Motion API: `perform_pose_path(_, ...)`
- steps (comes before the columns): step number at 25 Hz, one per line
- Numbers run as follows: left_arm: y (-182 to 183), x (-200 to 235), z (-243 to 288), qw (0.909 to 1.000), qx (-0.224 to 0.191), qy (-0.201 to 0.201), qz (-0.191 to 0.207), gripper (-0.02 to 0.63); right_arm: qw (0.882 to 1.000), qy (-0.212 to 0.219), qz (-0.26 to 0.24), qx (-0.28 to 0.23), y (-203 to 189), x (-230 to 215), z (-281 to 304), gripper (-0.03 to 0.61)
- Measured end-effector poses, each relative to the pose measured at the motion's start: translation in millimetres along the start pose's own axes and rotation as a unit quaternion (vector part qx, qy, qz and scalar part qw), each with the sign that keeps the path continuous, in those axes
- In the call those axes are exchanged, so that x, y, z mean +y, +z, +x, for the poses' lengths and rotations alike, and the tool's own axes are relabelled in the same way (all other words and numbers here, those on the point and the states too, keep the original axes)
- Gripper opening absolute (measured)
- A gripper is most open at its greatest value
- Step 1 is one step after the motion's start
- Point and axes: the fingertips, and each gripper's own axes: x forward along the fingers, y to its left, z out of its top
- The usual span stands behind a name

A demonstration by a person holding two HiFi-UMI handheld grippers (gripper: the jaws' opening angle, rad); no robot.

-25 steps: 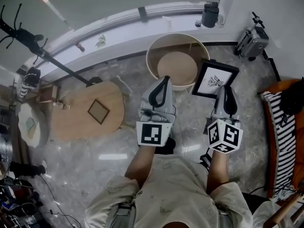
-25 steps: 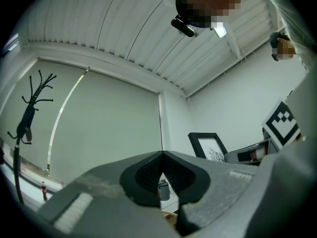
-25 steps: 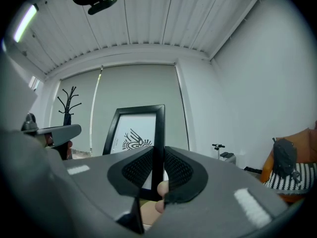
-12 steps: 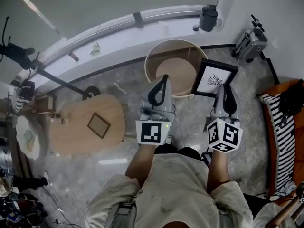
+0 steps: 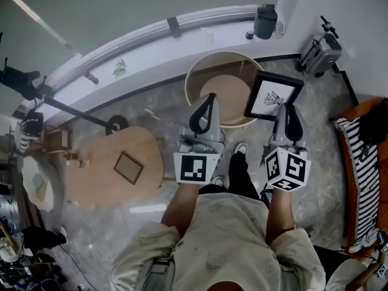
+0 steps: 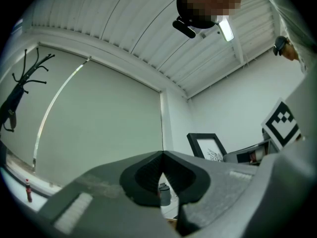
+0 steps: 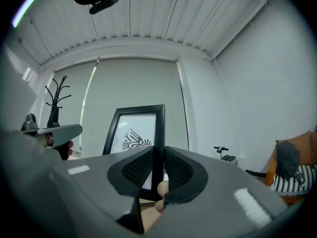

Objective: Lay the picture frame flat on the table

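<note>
The picture frame (image 5: 274, 96) is black with a white mat and a dark drawing. It hangs upright in the air in front of me, over the floor beside a round wooden table (image 5: 195, 70). My right gripper (image 5: 283, 109) is shut on its right-hand edge; in the right gripper view the frame (image 7: 133, 133) stands between the ribbed pads (image 7: 174, 168) of that gripper (image 7: 158, 155). My left gripper (image 5: 206, 102) is level beside it, shut and holding nothing. In the left gripper view that gripper (image 6: 162, 155) has its tips together, and the frame (image 6: 207, 147) shows to the right.
An oval wooden table (image 5: 91, 177) with a small square frame (image 5: 128, 167) lies at the left. An orange sofa with a striped cushion (image 5: 362, 174) lines the right edge. A grey bin (image 5: 267, 20) and a small machine (image 5: 321, 52) stand by the far wall. My leg (image 5: 237, 173) shows between the grippers.
The person has stepped forward, and a leg now shows between the grippers. Both grippers moved along with the frame still held. The oval table has slid lower and to the right in view.
</note>
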Motion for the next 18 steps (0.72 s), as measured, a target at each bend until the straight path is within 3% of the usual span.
perform_pose_path(9,-12,9,45,1.0000,-0.003,-0.003,0.007,0.003,1.000,-0.006,0.000,-0.004,-1,-16,44,0.070)
perform_pose_path(18,-31,22,122,0.9997,0.010,-0.001,0.023,0.003,1.000,0.002,0.003,0.007,-2,-39,125,0.070)
